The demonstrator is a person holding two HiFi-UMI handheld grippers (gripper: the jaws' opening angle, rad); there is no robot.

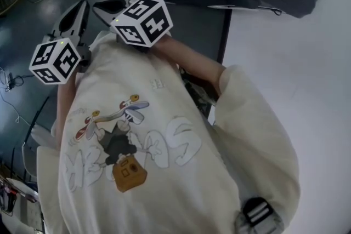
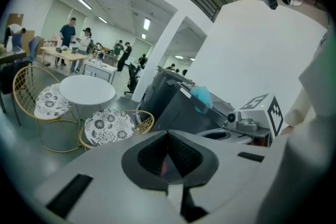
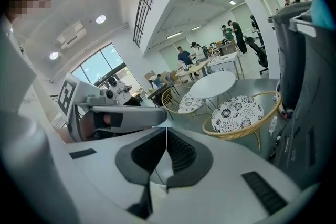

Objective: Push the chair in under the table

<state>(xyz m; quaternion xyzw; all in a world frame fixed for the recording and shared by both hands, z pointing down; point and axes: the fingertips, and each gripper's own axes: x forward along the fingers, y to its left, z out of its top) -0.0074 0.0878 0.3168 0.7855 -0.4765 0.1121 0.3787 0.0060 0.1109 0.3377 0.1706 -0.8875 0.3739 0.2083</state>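
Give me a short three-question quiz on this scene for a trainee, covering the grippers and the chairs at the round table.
1. True or false: the left gripper has its jaws shut with nothing between them.
2. In the left gripper view, how many wicker chairs stand by the round white table? A one, B two, C four.
3. Short answer: is the right gripper touching a chair?
Key: 1 true; 2 B; 3 no, it is shut on nothing, well away from them.
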